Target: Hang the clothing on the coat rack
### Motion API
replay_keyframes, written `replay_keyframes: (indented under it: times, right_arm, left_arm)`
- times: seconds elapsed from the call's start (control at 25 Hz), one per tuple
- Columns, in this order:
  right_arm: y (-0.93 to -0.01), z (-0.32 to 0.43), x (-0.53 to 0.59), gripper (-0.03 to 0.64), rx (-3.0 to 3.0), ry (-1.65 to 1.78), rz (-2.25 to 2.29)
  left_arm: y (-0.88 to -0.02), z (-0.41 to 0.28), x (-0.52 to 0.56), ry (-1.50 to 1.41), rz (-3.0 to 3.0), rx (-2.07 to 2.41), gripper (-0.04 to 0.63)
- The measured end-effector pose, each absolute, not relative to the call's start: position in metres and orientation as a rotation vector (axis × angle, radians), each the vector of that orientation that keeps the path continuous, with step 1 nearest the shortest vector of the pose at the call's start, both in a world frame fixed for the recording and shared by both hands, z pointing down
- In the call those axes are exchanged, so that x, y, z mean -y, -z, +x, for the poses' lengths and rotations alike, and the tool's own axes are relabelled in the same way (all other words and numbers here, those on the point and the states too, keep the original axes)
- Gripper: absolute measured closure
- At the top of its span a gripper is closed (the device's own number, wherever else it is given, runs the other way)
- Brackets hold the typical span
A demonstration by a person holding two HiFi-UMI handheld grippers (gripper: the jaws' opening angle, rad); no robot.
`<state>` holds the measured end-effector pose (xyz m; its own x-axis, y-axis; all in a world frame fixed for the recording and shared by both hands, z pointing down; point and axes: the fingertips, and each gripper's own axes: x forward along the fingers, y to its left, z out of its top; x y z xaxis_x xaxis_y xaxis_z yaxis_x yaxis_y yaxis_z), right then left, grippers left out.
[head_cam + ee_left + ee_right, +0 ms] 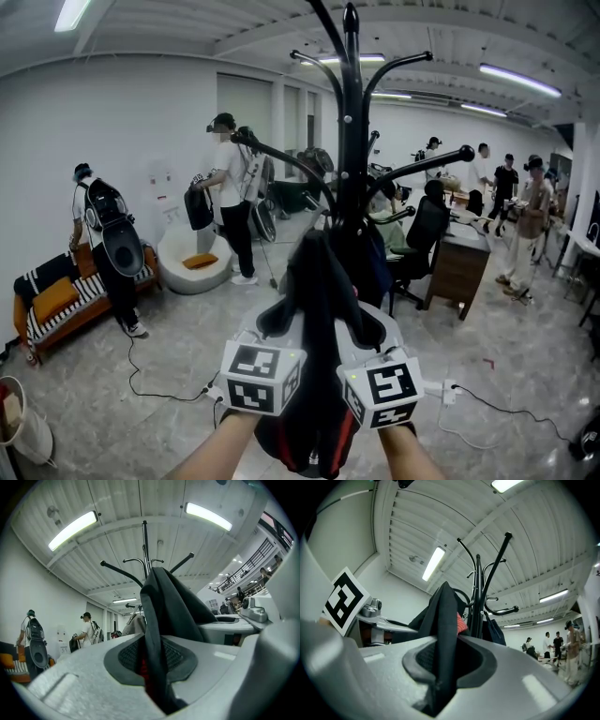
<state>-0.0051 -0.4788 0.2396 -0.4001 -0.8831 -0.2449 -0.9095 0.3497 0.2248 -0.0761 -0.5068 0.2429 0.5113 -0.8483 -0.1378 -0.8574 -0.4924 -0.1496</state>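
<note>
A black garment (317, 281) with red trim hangs bunched between both grippers, right in front of the black coat rack (351, 141). The rack's curved hooks spread above and beside it. My left gripper (286, 323) is shut on the garment's left fold; in the left gripper view the dark cloth (157, 620) stands pinched between the jaws (152, 667), with the rack (145, 550) behind. My right gripper (364, 326) grips the right fold, and its view shows the cloth (443, 620) clamped in the jaws (440, 672) close to the rack pole (478, 597). Another dark item hangs on the rack.
Several people stand around the room; one (230, 187) is at the back left, another (103, 234) by a striped sofa (56, 300). A desk (459, 262) and an office chair (422, 234) sit right of the rack. Cables (159, 384) lie on the floor.
</note>
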Motion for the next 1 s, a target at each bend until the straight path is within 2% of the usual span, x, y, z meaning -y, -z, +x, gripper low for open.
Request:
replay_keyframes:
  times: [0.36,0.8,1.0]
  right_arm:
    - [-0.24,-0.01,0.464,0.538,-2.516,-0.498,-1.683]
    - [-0.238,-0.009,0.447,0.513,-2.481,-0.497,-1.712]
    - [-0.239,-0.01,0.436,0.502,-2.464,-0.498,-1.736]
  left_arm:
    - [-0.242,-0.075,0.493,-0.072,-2.57,-1.447,0.559]
    - [-0.237,-0.075,0.474,-0.108,-2.57,-1.423,0.5]
    - [-0.235,-0.077,0.461,-0.118,-2.569,-1.408,0.497]
